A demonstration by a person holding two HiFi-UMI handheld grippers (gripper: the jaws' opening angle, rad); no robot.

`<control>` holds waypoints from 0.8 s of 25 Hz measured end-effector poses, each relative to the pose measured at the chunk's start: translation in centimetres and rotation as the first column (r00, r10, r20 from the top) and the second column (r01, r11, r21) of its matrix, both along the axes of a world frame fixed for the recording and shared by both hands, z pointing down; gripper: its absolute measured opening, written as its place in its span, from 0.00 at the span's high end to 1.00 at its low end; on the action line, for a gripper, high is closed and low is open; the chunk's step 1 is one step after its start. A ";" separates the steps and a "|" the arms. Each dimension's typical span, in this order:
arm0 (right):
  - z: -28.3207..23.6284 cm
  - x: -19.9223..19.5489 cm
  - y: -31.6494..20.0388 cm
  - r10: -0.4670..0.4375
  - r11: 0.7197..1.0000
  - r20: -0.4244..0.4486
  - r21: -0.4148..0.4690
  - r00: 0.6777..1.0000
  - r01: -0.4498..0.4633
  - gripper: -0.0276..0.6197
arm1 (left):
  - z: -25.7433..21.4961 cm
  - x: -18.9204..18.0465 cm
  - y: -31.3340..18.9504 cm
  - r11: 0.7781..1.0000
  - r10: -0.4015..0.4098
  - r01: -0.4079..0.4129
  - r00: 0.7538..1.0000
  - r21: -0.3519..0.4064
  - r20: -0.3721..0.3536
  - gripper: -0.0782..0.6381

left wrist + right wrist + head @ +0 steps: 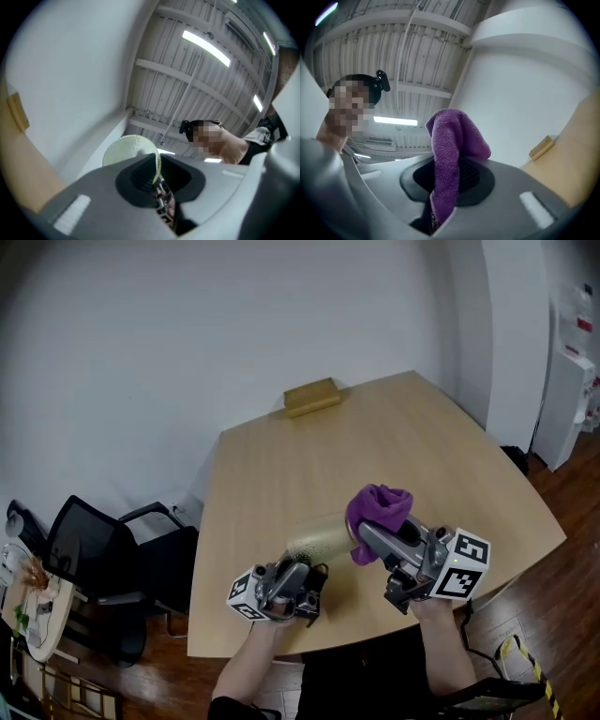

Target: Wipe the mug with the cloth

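Head view: my left hand-held gripper (312,570) is clamped narrow on the rim of the mug (319,535), held over the bench (281,456) near its front edge. My right hand-held gripper (366,538) pinches the cloth (380,505), just beside the mug. Risk: rim-only hold; wiping pressure could twist the mug or slip it free.

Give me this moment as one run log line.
left gripper: shut on mug rim | right gripper: shut on cloth | both over table
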State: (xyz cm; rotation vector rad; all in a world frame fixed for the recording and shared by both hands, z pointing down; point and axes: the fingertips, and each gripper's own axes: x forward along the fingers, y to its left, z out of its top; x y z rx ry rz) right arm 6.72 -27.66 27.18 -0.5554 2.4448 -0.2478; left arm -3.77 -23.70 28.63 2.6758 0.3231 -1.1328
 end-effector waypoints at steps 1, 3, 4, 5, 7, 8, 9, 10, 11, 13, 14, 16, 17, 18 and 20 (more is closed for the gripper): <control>0.9 0.2 -1.0 0.018 0.999 -0.011 -0.033 1.000 -0.018 0.88 | 0.2 -0.2 -0.4 1.000 -0.007 0.007 1.000 -0.015 -0.006 0.82; 3.0 0.9 -2.9 0.070 0.991 -0.046 -0.112 0.996 -0.075 0.88 | 0.8 -0.6 -1.2 0.998 -0.029 0.029 0.999 -0.048 -0.017 0.82; 3.8 1.4 -3.6 0.102 0.984 -0.059 -0.142 0.993 -0.109 0.88 | 1.0 -1.0 -1.6 0.997 -0.041 0.039 0.999 -0.062 -0.023 0.83; 4.1 2.0 -3.8 0.128 0.978 -0.057 -0.156 0.990 -0.135 0.88 | 1.0 -1.3 -1.9 0.996 -0.051 0.049 0.998 -0.073 -0.027 0.83; 3.1 2.6 -2.8 0.143 0.982 -0.021 -0.120 0.990 -0.144 0.88 | 0.9 -1.9 -2.3 0.994 -0.070 0.068 0.997 -0.083 -0.030 0.83; 2.1 2.4 -1.8 0.133 0.988 -0.010 -0.075 0.991 -0.134 0.88 | 0.9 -2.0 -2.4 0.994 -0.078 0.075 0.997 -0.083 -0.028 0.83; 1.0 1.9 -0.7 0.114 0.993 -0.014 -0.024 0.993 -0.115 0.88 | 0.8 -2.0 -2.4 0.994 -0.084 0.082 0.996 -0.079 -0.025 0.83; 0.3 1.0 0.3 0.090 0.996 -0.033 0.021 0.995 -0.089 0.88 | 0.8 -1.9 -2.3 0.994 -0.086 0.084 0.996 -0.072 -0.021 0.83; -0.1 -0.1 1.2 0.065 0.997 -0.060 0.052 0.996 -0.061 0.88 | 0.8 -1.7 -2.1 0.995 -0.083 0.082 0.996 -0.065 -0.018 0.83; 0.2 -1.7 1.6 0.041 0.997 -0.098 0.065 0.994 -0.034 0.88 | 0.8 -1.4 -1.5 0.997 -0.059 0.058 0.998 -0.054 -0.023 0.83; 0.8 -1.8 1.2 0.043 0.998 -0.099 0.046 0.994 -0.038 0.88 | 0.8 -1.4 -1.1 0.998 -0.044 0.043 0.999 -0.050 -0.025 0.82; 2.4 -0.9 -0.6 0.068 0.997 -0.103 -0.030 0.992 -0.071 0.88 | 1.0 -1.2 -0.8 0.998 -0.033 0.033 0.999 -0.046 -0.009 0.82; 3.4 -0.2 -1.8 0.093 0.992 -0.113 -0.074 0.989 -0.101 0.88 | 1.1 -1.1 -0.8 0.998 -0.037 0.037 0.999 -0.047 0.002 0.82; 4.0 0.7 -2.7 0.119 0.985 -0.117 -0.108 0.986 -0.131 0.88 | 1.2 -1.2 -1.0 0.998 -0.042 0.042 0.999 -0.050 0.010 0.82; 3.7 2.1 -3.1 0.153 0.980 -0.086 -0.115 0.984 -0.163 0.88 | 1.2 -1.6 -1.3 0.997 -0.054 0.054 0.998 -0.054 0.015 0.83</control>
